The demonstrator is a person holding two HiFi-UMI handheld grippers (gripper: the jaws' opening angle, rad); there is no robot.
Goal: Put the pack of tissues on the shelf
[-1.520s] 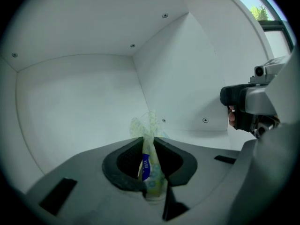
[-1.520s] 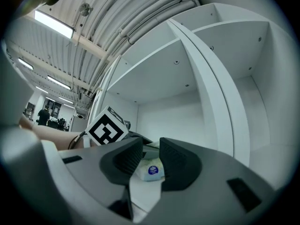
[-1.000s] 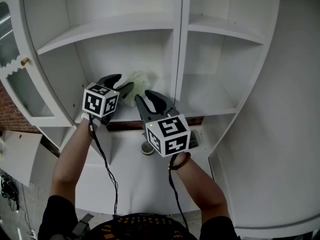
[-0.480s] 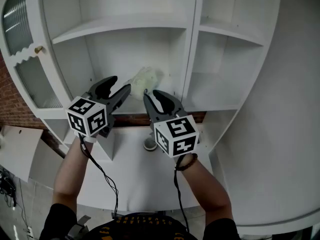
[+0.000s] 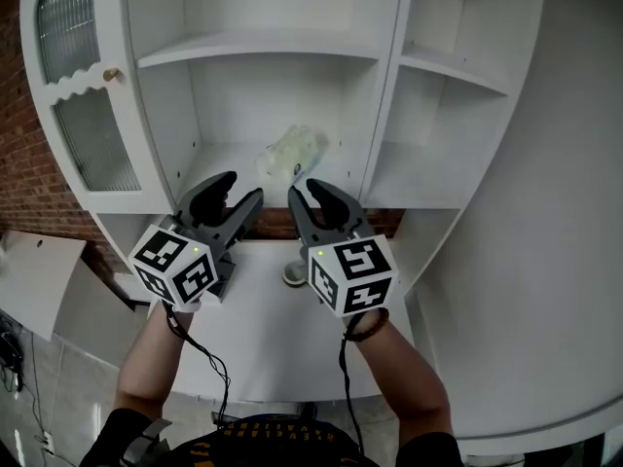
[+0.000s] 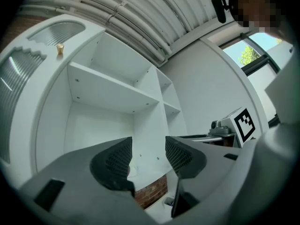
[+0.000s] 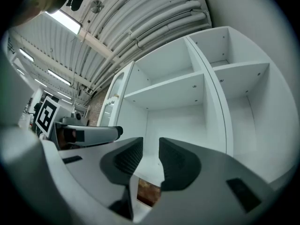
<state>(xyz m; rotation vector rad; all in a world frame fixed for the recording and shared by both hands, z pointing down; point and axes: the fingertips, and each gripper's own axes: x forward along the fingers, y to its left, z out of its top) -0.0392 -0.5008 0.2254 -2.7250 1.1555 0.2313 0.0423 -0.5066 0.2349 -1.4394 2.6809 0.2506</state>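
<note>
The pack of tissues [image 5: 290, 151], pale and crumpled, lies on the lower shelf [image 5: 226, 160] of the white cabinet, near the middle divider. Nothing holds it. My left gripper [image 5: 236, 189] hovers in front of and below the shelf edge, left of the pack, open and empty. Beside it, my right gripper [image 5: 307, 191] is also open and empty, just under the pack in the head view. In the left gripper view the jaws [image 6: 147, 156] stand apart with the shelf beyond them. The right gripper view shows its jaws [image 7: 151, 156] slightly apart, facing the same compartment.
The cabinet's glass door [image 5: 92, 115] stands open at the left. An upper shelf [image 5: 253, 47] and a right compartment [image 5: 433, 178] flank the middle divider [image 5: 384, 115]. Below is a white counter [image 5: 263, 329] with a small round object [image 5: 292, 275]. A white board [image 5: 39, 280] leans at the far left.
Both grippers have drawn back and down from the shelf. The left one was close beside the tissue pack and is now apart from it. The pack stays on the shelf.
</note>
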